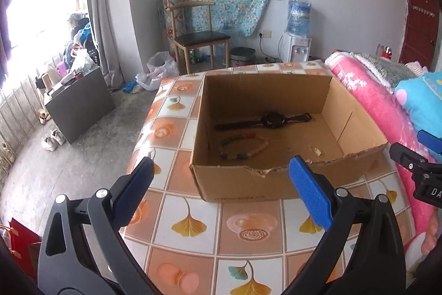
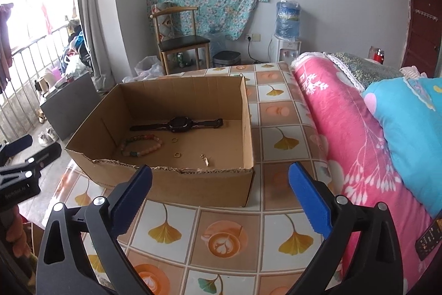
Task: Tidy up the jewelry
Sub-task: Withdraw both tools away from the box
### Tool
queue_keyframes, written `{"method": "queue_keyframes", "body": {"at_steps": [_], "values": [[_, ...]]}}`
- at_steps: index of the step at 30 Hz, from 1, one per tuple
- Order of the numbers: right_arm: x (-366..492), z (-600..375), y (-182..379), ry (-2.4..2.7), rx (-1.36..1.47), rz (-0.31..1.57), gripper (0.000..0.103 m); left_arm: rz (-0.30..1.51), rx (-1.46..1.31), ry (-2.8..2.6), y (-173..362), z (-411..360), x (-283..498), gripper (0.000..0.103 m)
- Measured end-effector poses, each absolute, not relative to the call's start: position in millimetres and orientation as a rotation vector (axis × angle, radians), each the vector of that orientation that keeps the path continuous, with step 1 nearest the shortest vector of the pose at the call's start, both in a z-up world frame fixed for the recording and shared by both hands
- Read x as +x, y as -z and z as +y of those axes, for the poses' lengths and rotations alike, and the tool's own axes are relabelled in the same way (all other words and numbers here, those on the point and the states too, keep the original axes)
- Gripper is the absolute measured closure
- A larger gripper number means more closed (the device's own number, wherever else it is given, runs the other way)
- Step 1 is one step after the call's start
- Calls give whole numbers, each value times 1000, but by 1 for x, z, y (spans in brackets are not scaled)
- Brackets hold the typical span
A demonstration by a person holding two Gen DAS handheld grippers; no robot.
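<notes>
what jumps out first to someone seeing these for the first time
An open cardboard box sits on a table covered in a ginkgo-leaf cloth. Inside lie a black watch, a beaded bracelet and small gold rings. A pink quilt bulges along the table's right side.

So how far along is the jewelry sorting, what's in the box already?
Done: the watch, bead bracelet, two rings and a small gold piece lie in the cardboard box. In hand: nothing; the left gripper and right gripper are open and empty. Left: no loose jewelry shows on the table.
</notes>
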State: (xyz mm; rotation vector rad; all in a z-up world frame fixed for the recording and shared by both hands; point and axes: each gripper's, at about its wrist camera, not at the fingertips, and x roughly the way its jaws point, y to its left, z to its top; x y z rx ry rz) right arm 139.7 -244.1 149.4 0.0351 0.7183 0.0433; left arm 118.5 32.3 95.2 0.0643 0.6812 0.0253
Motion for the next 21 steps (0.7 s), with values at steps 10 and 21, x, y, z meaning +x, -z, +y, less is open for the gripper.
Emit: {"method": "queue_keyframes", "body": {"at_steps": [10,21], "values": [[152,-231,-123,-13,18,855,7,813,95,-60,-72,17,130,8],[161,-229,-112,-13,32,914,7,888,84,-69,-62,12,139,8]]}}
